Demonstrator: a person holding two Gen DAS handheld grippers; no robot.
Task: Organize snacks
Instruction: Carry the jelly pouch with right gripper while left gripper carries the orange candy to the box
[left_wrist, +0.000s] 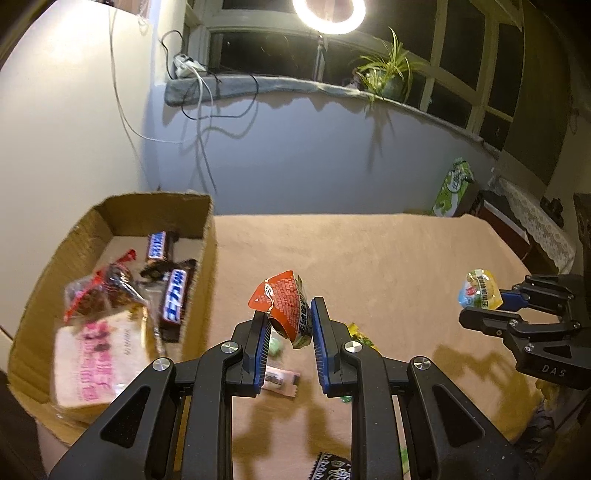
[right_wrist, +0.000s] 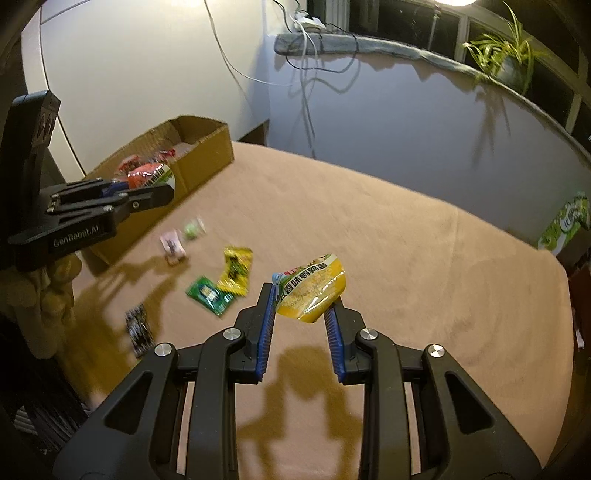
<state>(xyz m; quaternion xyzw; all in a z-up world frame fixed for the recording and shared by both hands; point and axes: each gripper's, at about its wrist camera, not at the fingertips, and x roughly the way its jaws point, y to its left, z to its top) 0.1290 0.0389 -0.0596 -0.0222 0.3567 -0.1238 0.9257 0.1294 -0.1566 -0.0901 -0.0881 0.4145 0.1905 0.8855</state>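
Both packets pinched only by a crinkled foil edge, clear of the table (right_wrist: 406, 240); likely to slip or twist out if swung fast toward the cardboard box (left_wrist: 207, 236), landing back on the brown cloth or outside the box wall. Blur in both views, so hands judged to be in motion. Box sitting at far left of table against the wall, already holding two chocolate bars (left_wrist: 173, 295), a red-trimmed packet (left_wrist: 107, 284) and a pink-printed bag (left_wrist: 88, 365); near wall high enough to catch a low-carried packet. Collision risk between the two grippers if both head for the box together. Left gripper (left_wrist: 290, 317): jaws narrow, blue pads (left_wrist: 318, 328) pressed on the red snack packet (left_wrist: 282, 299), packet standing up above the tips, close beside the box. Right gripper (right_wrist: 301, 299): jaws narrow, clamped on the lower part of the yellow snack packet (right_wrist: 314, 288), over mid-table, well apart from the box. Loose on the cloth, not yet gathered: yellow sachet (right_wrist: 236, 269), green sachet (right_wrist: 208, 295), black packet (right_wrist: 138, 328), pink wrapper (right_wrist: 171, 247), small green sweet (right_wrist: 192, 229).
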